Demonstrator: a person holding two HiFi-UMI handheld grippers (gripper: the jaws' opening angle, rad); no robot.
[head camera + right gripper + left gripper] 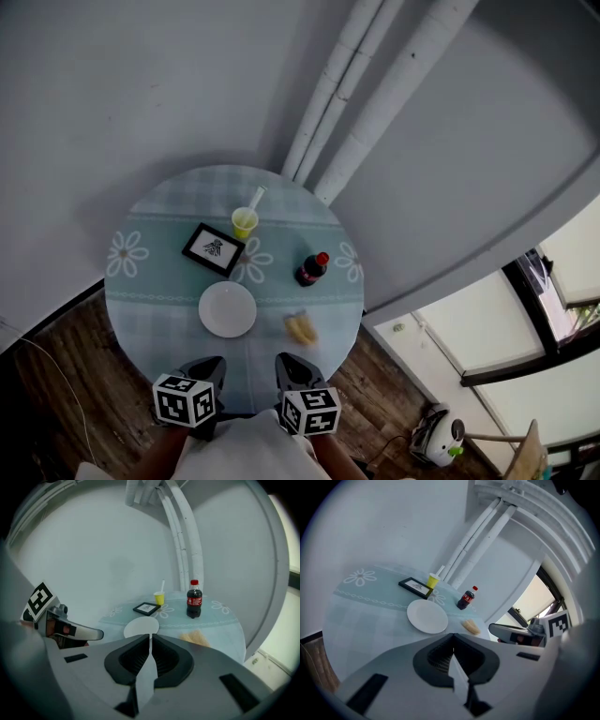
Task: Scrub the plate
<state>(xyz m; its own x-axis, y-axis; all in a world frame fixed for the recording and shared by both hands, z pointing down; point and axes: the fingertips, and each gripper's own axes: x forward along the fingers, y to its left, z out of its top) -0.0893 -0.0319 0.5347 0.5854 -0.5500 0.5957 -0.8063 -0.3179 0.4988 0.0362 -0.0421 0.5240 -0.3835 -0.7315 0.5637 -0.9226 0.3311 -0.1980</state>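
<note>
Head view shows scrubbing not yet begun: your left gripper (208, 367) and right gripper (290, 367), jaws pressed together and empty, hover short of the white plate (227, 308) on the round table (150, 291), yellow sponge (300, 327) untouched beside it.

No lettering is reading clearly: the red label on the bottle (194, 601), right of the plate (141, 628), is blurring white, and the framed card (146, 608) beyond the plate is showing only a dark smudge.

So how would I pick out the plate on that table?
Look at the round table with the pale blue daisy cloth. Near its front edge lies the plate: plain white, round and flat, unlike the black-framed picture behind it and the yellowish sponge to its right.
</note>
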